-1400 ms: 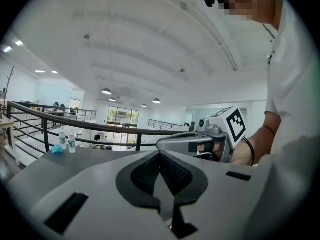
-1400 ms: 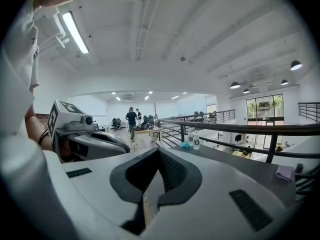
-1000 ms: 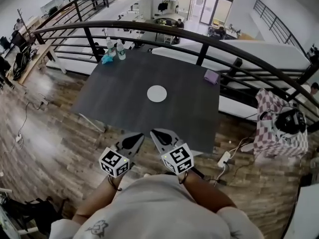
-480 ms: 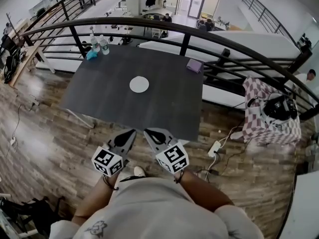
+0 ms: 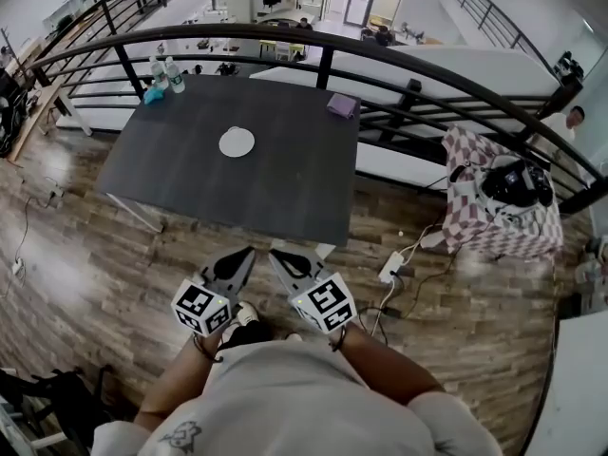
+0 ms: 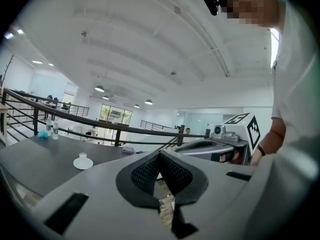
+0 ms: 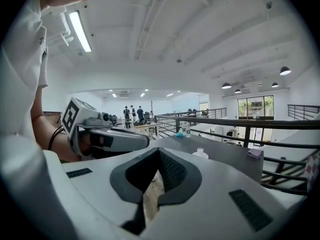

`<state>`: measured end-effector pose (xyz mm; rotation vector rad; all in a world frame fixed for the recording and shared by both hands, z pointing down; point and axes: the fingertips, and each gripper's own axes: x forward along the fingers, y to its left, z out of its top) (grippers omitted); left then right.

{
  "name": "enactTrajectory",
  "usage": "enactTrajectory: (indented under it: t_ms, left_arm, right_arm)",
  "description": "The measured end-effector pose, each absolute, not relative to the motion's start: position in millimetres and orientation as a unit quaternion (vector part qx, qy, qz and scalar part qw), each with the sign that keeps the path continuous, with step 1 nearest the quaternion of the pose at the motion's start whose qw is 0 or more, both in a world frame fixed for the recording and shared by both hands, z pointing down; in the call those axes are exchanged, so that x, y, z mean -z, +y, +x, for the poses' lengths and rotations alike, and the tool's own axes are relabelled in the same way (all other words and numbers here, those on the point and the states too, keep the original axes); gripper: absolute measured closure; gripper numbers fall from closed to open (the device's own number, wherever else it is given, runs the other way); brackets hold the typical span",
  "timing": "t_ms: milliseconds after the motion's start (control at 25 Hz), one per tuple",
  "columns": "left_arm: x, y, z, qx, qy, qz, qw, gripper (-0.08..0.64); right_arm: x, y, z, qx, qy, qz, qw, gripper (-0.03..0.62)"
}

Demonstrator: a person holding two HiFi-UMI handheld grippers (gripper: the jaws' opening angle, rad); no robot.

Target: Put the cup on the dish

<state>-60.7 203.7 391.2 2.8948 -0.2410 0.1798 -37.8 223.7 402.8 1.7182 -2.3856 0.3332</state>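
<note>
A small white cup [image 6: 83, 156] stands on a white dish [image 5: 237, 142] near the middle of the dark table [image 5: 285, 179]; in the right gripper view the cup [image 7: 200, 150] shows on the dish [image 7: 200, 156] too. Both grippers are held close to my body over the wooden floor, well short of the table's near edge. My left gripper [image 5: 247, 253] is shut with nothing in it, its tips meeting. My right gripper [image 5: 275, 254] beside it is also shut and holds nothing.
Two water bottles [image 5: 165, 72] and a blue cloth [image 5: 152, 93] sit at the table's far left corner, a purple cloth [image 5: 343, 105] at its far right. A black railing [image 5: 323, 41] curves behind. A checkered stand [image 5: 494, 212] with a black bag is at right; a power strip [image 5: 390, 267] lies on the floor.
The table with the dish has drawn farther away and shifted left in the head view. Both grippers stay shut side by side near my body.
</note>
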Motion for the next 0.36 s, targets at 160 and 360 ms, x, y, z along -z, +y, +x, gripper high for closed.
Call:
enactTrajectory:
  t_ms: [160,360]
  left_arm:
    - [-389.2,234.7,-49.6,-0.062,-0.079,0.989,0.112,0.552]
    - [-383.2,261.3,-61.5,-0.060,-0.075,0.990,0.108,0.552]
  right_arm:
    - [-398.0,248.0,-29.1,-0.104,-0.806,0.576,0.086,0.580]
    - [-390.1,269.3,-42.8,-0.099,-0.808,0.574,0.084,0.580]
